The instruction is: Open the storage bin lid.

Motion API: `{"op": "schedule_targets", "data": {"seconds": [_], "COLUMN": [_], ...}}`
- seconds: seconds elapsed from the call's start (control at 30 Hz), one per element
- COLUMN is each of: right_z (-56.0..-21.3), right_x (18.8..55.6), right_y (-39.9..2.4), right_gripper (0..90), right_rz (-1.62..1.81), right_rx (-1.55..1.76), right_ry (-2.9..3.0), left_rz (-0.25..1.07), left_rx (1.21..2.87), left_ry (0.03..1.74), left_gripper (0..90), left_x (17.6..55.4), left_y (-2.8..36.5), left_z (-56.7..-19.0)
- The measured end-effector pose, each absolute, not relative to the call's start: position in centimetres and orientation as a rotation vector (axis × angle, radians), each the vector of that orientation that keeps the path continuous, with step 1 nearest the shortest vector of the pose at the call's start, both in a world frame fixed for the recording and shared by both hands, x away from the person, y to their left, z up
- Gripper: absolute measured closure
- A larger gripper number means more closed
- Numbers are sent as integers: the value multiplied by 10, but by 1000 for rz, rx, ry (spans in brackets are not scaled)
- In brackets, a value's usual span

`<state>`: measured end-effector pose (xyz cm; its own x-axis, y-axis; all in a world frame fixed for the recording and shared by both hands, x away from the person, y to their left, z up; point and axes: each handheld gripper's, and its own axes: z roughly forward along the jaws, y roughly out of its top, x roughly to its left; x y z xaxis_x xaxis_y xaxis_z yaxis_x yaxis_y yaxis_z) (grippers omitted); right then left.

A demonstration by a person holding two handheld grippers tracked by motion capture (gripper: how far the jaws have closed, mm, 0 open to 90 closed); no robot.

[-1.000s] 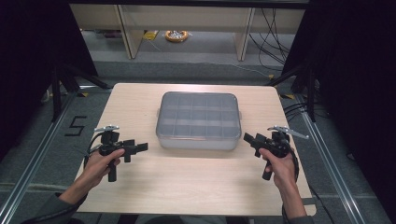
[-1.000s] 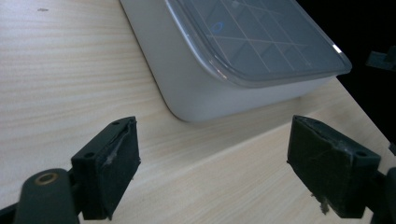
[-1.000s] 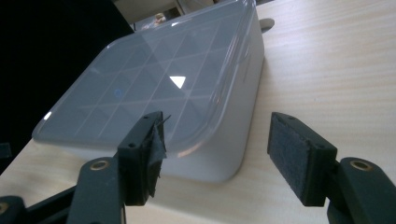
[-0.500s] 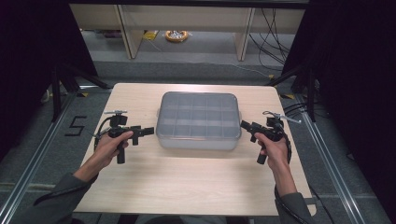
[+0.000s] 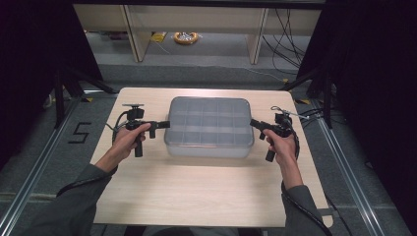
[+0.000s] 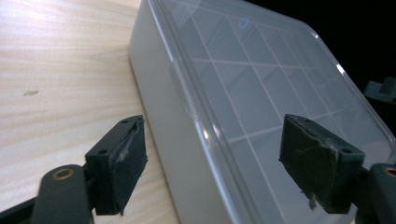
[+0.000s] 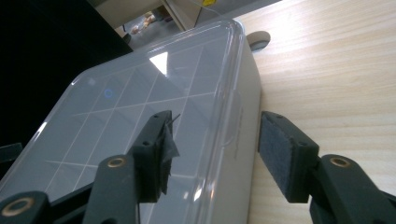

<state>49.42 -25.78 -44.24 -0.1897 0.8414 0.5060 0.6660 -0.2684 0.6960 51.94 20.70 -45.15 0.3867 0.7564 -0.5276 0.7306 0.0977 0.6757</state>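
Box: a translucent grey plastic organizer box [image 5: 209, 125] with a clear lid, its inside split into a grid of compartments, rounded corners.
Place: mid-table [image 5: 147, 201], between my hands.
My left gripper [image 5: 166, 124]: jaws wide, straddling the box's left edge.
My right gripper [image 5: 253, 123]: jaws wide, straddling its right edge.

Hidden and unclear parts
The box [image 6: 261, 107] runs past the frame's bottom in both gripper views; its compartments blur under the frosted lid [image 7: 140, 116]; contents cannot be told.
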Motion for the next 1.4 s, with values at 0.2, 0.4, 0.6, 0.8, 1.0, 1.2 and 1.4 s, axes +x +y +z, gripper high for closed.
{"op": "schedule_targets", "data": {"seconds": [0.2,0.4,0.6,0.8,1.0,1.2,1.4], "right_z": [-446,-447,-452,-455,-455,-453,-445], "right_x": [505,510,516,518,518,516,512], "right_y": [-246,-241,-241,-239,-236,-238,-235], "right_gripper": [479,478,484,502,531,564,578], "right_rz": [1439,1434,1436,1429,1400,1439,1409], "right_rx": [1946,2017,1999,1984,1985,1978,1993], "right_ry": [1795,1793,1787,1802,1788,1740,1719], "left_rz": [31,52,46,42,78,81,105], "left_rx": [1619,1618,1632,1640,1661,1640,1633], "left_ry": [1362,1386,1430,1424,1425,1423,1417], "left_gripper": [277,327,377,444,489,525,540], "left_x": [531,540,551,553,552,549,543], "left_y": [197,192,190,186,181,182,182], "left_z": [-449,-448,-456,-459,-456,-451,-444]}}
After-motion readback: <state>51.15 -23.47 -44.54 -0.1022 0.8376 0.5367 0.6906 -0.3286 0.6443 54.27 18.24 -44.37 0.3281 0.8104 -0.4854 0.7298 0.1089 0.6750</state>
